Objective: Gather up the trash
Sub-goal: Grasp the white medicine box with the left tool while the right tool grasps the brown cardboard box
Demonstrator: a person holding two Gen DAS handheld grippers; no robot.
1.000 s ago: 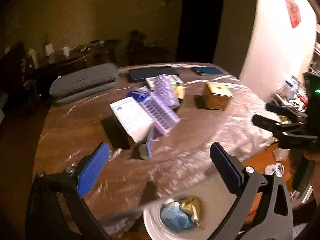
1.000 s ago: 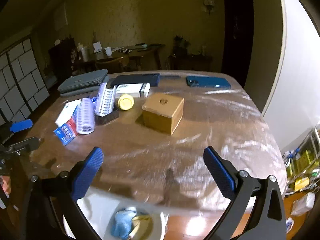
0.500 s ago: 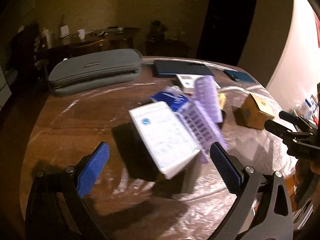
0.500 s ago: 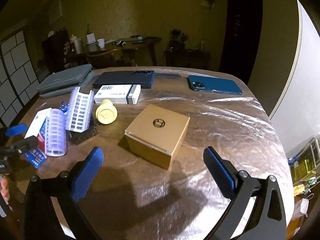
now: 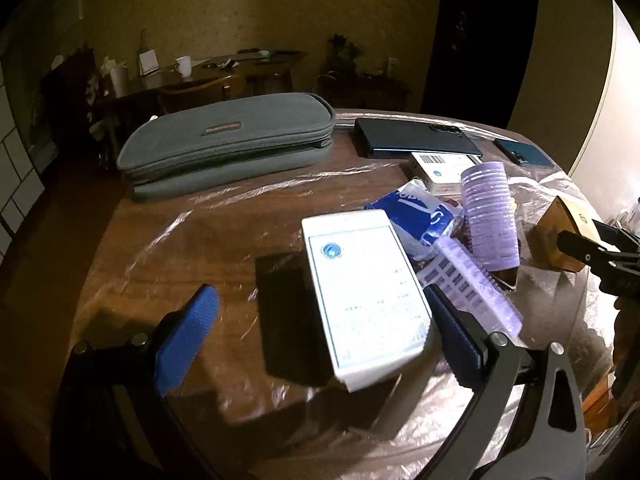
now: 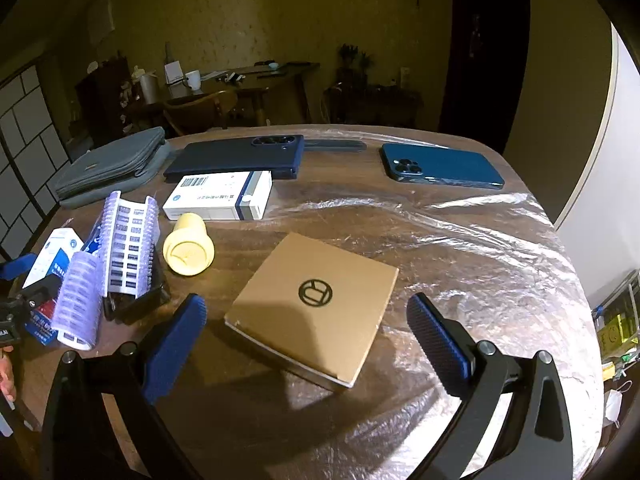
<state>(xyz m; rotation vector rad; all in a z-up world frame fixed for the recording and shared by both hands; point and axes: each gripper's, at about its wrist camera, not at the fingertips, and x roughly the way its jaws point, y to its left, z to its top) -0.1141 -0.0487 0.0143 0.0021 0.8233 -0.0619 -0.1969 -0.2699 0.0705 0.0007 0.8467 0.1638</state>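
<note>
Blue pads line both hand-held grippers, and each is spread wide with nothing between its pads. Between the fingers of the left hand-held gripper [image 5: 320, 336] a white carton [image 5: 366, 296] stands tilted on the worktop [image 5: 192, 236], its lower right corner just beside the right pad; whether they touch is unclear. Just beyond the carton lie a blue-and-white packet [image 5: 416, 216], a lilac ridged strip [image 5: 472, 292] and a lilac hair roller [image 5: 490, 216]. Farther off, to the left, lies a grey zip case [image 5: 228, 140].

Under the right hand-held gripper [image 6: 306, 332] a tan cardboard box [image 6: 316, 304] lies flat between the spread fingers, apart from both. Left of it and slightly farther, a pale yellow cup [image 6: 188, 250] lies on its side. Beyond that sits a white medicine box [image 6: 220, 196], then a dark folding phone [image 6: 236, 156] and, far to the right, a blue phone [image 6: 442, 166]. Clear plastic film [image 6: 480, 248] covers the wood.
</note>
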